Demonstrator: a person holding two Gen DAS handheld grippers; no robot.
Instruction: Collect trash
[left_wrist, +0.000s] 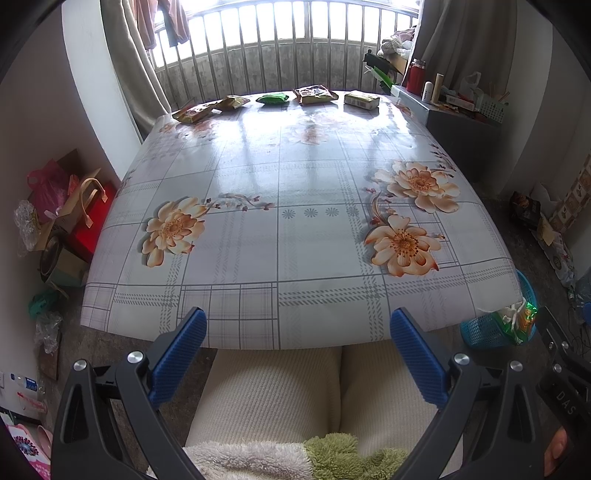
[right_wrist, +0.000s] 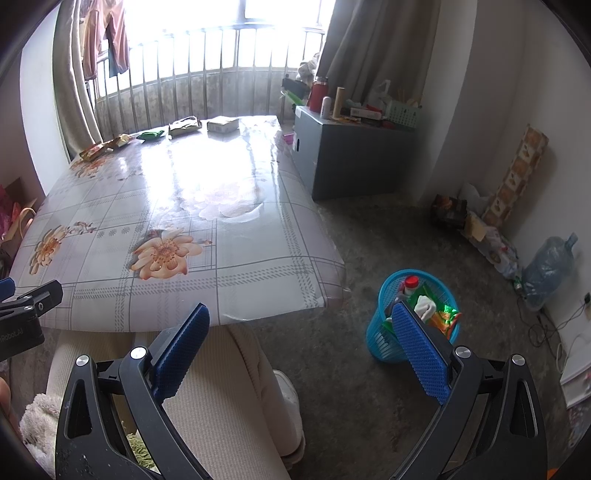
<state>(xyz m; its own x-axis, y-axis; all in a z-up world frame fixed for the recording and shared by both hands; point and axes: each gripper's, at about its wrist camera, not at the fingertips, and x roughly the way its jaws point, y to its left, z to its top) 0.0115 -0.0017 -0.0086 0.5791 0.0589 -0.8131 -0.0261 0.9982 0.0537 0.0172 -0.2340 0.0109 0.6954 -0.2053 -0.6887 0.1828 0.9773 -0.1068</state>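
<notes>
Left hand-held gripper (left_wrist: 297, 325): blue pads spread wide apart, nothing between them, hovering over the near edge of the tabletop (left_wrist: 295, 184). Right hand-held gripper (right_wrist: 297, 325): pads likewise wide apart and empty, held off the tabletop's near right corner, over the floor.

Trash sits in a row along the far tabletop edge, at 12 o'clock in the left wrist view: two yellow-brown wrappers (left_wrist: 192, 112) overlapping at the left end, a green packet (left_wrist: 272, 98), a brown packet (left_wrist: 314, 94), and a pale box-like pack (left_wrist: 362, 99) at the right end. All well apart from both grippers.

Blue mesh basket (right_wrist: 384, 332) stands on the floor at 3 o'clock from the tabletop's near corner; it holds a red-capped bottle (right_wrist: 410, 283), a white crumpled piece and a shiny green-orange wrapper (right_wrist: 445, 317). The right pad overlaps the basket in the right wrist view.

Person's light trousers (left_wrist: 273, 391) fill 6 o'clock.
</notes>
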